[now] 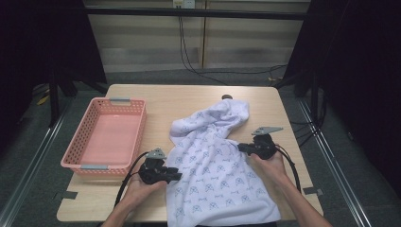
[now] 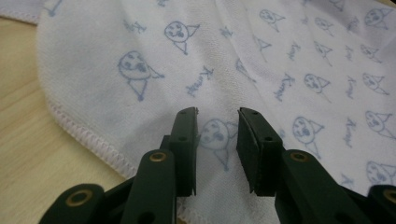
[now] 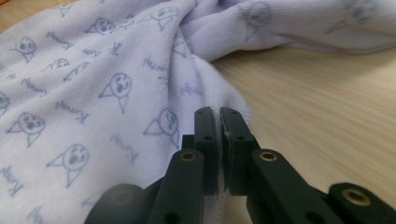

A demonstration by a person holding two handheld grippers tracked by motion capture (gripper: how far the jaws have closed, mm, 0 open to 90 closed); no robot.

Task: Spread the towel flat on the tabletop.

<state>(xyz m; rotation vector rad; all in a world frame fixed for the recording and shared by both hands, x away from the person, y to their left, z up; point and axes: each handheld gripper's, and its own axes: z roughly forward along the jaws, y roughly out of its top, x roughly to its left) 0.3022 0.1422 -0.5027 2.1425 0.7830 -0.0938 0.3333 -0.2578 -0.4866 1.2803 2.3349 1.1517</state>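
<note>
1. High view. A white cloth [image 1: 215, 165] with a small blue print lies rumpled on the near right part of the wooden table [image 1: 189, 97], one bunched end reaching toward the far edge and the near hem hanging over the edge by me. My left tongs [image 1: 178, 176] sit at the cloth's left edge; my right tongs [image 1: 240, 147] are at its right edge, where the fabric narrows into a fold. A pink lattice basket [image 1: 106, 137], empty, stands on the left, well apart from the cloth.

2. Left gripper view. The jaws stand parted with nothing clamped; the cloth [image 2: 261, 60] lies flat below and beyond them. Soft knit, faintly fuzzy, with a stitched hem curving over the bare wood at left. Risk: if I close from here I may pinch only the top layer or miss the hem, and the cloth would slide out when lifted.

3. Right gripper view. The jaws are pressed together on a thin white edge of the cloth [image 3: 93, 93], visible between the pads. The fabric rises from the pinch into a thick twisted fold. Risk: the bite is narrow, so a sideways pull could strip it free, or drag the whole sheet across the smooth table while my left side has no hold.
</note>
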